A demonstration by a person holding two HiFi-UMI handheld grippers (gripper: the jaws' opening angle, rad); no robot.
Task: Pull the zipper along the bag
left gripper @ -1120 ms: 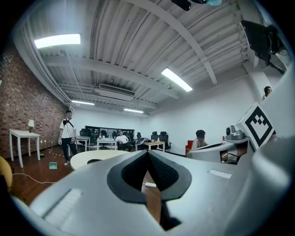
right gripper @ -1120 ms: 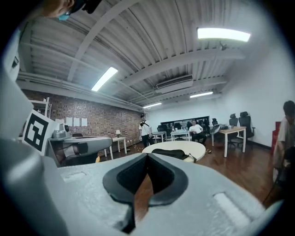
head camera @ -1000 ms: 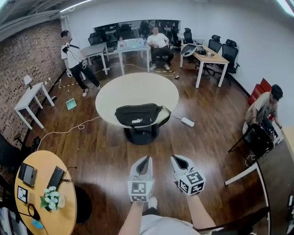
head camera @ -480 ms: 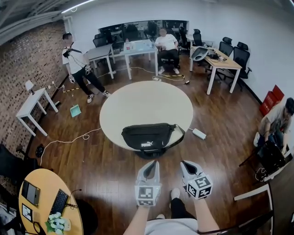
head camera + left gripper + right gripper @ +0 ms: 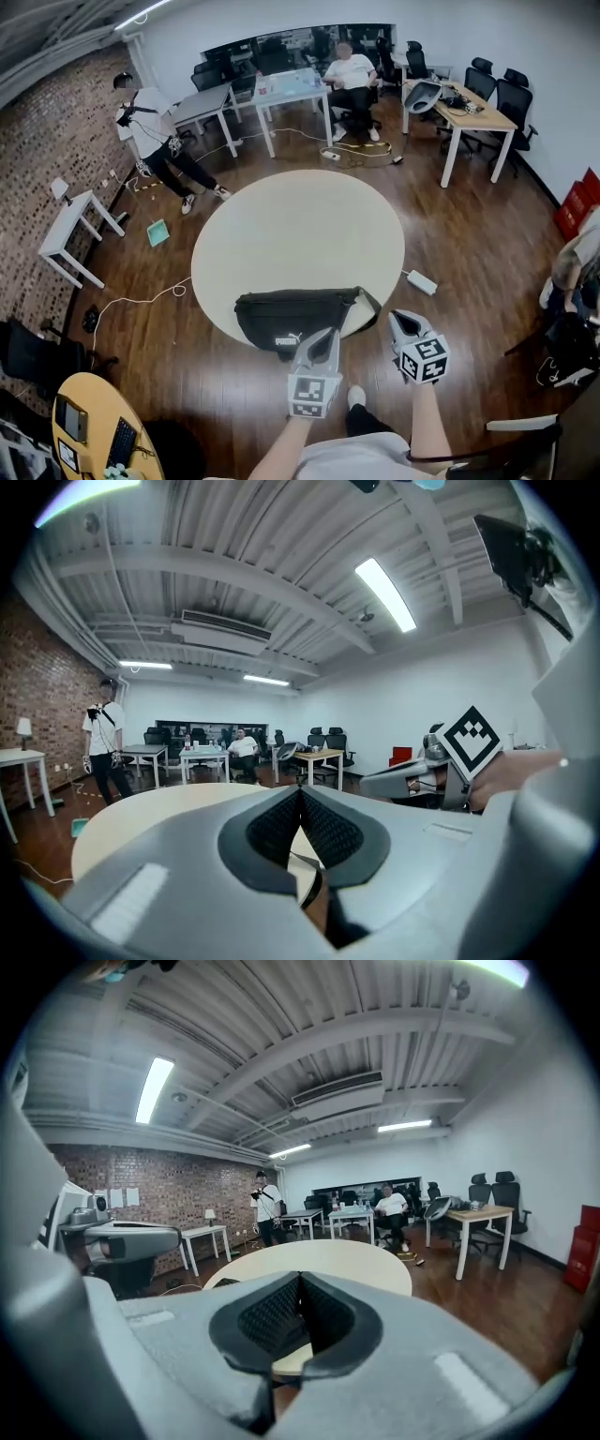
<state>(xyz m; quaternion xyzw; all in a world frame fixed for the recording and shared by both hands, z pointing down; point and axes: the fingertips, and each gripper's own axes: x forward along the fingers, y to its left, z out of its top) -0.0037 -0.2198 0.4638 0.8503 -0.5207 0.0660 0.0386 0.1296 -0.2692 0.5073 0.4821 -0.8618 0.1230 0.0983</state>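
Black bag [image 5: 286, 319] lies at the round desk's [image 5: 300, 225] near edge, apparently for easy reach; left gripper [image 5: 326, 339] and right gripper [image 5: 405, 323] hover beside it, both closed and empty.

Left gripper [image 5: 326, 336]: we hold it low and central, pointing ahead, jaws pressed together with nothing between the pads, its marker cube [image 5: 312, 394] facing up toward us

Right gripper [image 5: 403, 322]: we hold it just beside the left one, apart from it, angled slightly outward, jaws likewise together and empty

Left forearm [image 5: 279, 452] and right forearm [image 5: 427, 427]: bare, both reaching forward from the lower edge of the head view, roughly parallel
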